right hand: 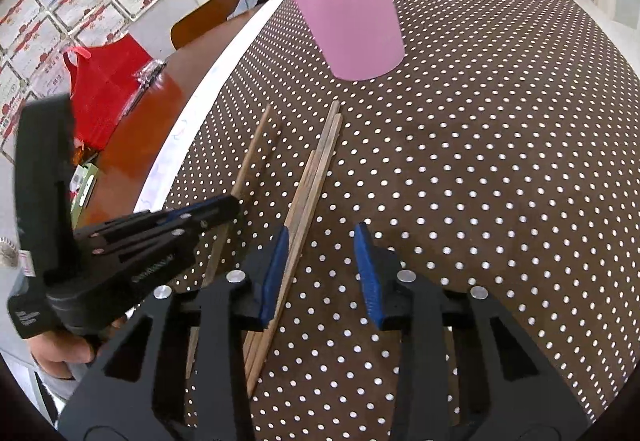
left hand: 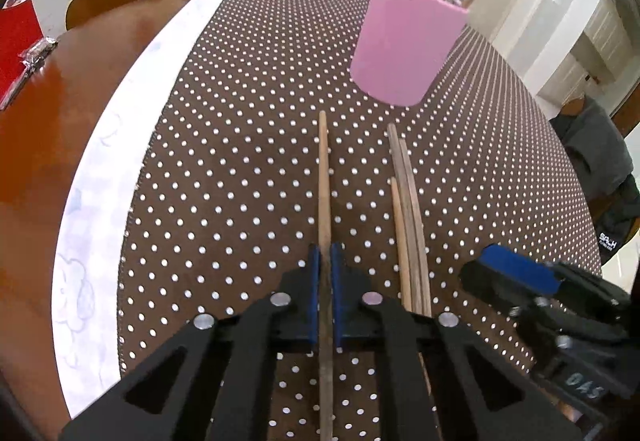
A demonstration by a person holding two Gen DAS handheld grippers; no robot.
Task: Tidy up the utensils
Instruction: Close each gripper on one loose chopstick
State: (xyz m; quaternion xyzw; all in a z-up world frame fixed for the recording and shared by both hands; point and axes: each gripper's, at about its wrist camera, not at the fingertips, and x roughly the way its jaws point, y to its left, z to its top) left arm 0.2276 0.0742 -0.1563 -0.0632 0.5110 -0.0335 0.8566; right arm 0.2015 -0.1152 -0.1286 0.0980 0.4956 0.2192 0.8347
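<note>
A: One chopstick (left hand: 324,177) on the dotted tablecloth (left hand: 240,121) is clamped by the left gripper (left hand: 325,297).
B: Light, stiff, slippery; mid-shaft grip is advised. The right gripper (right hand: 322,273) stands half-open beside three more chopsticks (right hand: 316,169).

Left gripper (left hand: 325,297): pointing steeply down, its blue pads pressing together on a single wooden chopstick (left hand: 324,177) that is running straight out between them.

Right gripper (right hand: 322,273): tilting down, its jaws standing partly apart with nothing pinched; the left blue pad (right hand: 276,277) is sitting just beside a bundle of chopsticks (right hand: 308,201).

Hand (right hand: 64,353): wrapping around the left gripper's handle, showing at the lower left edge of the right wrist view.
</note>
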